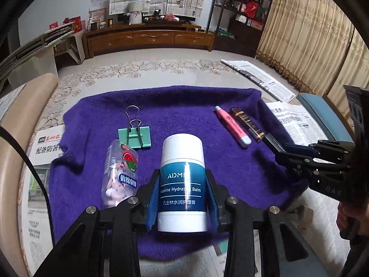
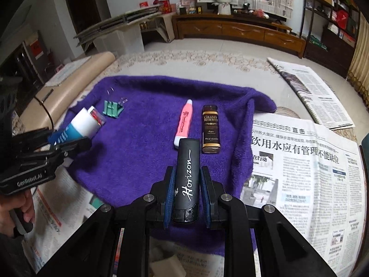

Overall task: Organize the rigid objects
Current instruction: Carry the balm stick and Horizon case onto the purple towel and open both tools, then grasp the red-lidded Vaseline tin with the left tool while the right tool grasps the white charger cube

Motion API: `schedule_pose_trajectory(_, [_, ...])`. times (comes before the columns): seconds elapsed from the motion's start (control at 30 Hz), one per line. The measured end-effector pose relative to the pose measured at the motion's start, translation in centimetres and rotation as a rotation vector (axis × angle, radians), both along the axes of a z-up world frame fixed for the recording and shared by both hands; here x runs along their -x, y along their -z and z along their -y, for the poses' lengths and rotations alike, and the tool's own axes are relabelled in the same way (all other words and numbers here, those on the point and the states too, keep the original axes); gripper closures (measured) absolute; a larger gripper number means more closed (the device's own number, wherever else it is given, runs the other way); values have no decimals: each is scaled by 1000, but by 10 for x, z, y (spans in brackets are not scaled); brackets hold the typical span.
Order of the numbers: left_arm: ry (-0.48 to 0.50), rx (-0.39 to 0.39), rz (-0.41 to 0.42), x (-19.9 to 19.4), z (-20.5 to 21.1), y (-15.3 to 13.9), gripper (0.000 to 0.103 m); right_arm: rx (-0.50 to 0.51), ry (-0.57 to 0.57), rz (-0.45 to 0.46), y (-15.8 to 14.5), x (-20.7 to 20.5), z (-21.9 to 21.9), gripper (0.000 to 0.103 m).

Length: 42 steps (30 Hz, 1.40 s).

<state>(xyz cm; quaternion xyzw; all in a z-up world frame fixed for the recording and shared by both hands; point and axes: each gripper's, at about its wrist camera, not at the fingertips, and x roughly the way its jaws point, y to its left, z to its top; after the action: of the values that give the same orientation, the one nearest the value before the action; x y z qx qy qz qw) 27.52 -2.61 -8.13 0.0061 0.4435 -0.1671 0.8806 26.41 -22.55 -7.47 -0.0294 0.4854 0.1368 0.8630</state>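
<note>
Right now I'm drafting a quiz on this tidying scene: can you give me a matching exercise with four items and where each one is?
Items:
1. balm tube
2. black Horizon case
3. green binder clip
4. pink pen

Places:
A. lying on the purple towel beside the brown Grand Reserve tube
B. clamped in the right gripper
C. clamped in the left gripper
D. on the towel just beyond the candy bottle

Pairs: 1-C, 2-B, 3-D, 4-A

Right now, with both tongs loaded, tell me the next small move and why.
Probably lower the right tongs and lay the black Horizon case beside the pink tube and brown bottle; they already lie parallel on the purple towel, with room nearer the camera.
</note>
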Motion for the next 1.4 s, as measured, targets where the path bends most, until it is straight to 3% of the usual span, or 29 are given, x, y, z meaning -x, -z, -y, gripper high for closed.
schedule_pose_trajectory(0.27, [24, -50, -43, -12, 11, 24, 69, 32, -19, -30, 23, -6, -6, 81])
schedule_pose_trajectory(0.73, [60, -133, -52, -17, 22, 22, 68, 86, -107, -38, 31, -5, -11, 79])
schedule_pose_trajectory(0.9, [37, -123, -17, -12, 18, 12, 58, 74, -140, -42, 27, -2, -12, 67])
schedule_pose_trajectory(0.97, [34, -126, 5, -5, 16, 2, 44, 62, -127, -32, 21, 0, -9, 50])
schedule_pose_trajectory(1.1, [35, -110, 52, 16, 14, -19, 23, 23, -98, 17, 0, 12, -2, 42])
schedule_pose_trajectory(1.23, [26, -100, 88, 44, 15, -37, 0, -7, -59, 60, -21, 32, 6, 7])
schedule_pose_trajectory(1.27, [24, -85, 92, 52, 16, -40, 0, -7, -48, 67, -25, 37, 7, 0])
schedule_pose_trajectory(1.4, [27, -47, 78, 79, 21, -42, 0, 13, -1, 69, -28, 59, 11, 0])
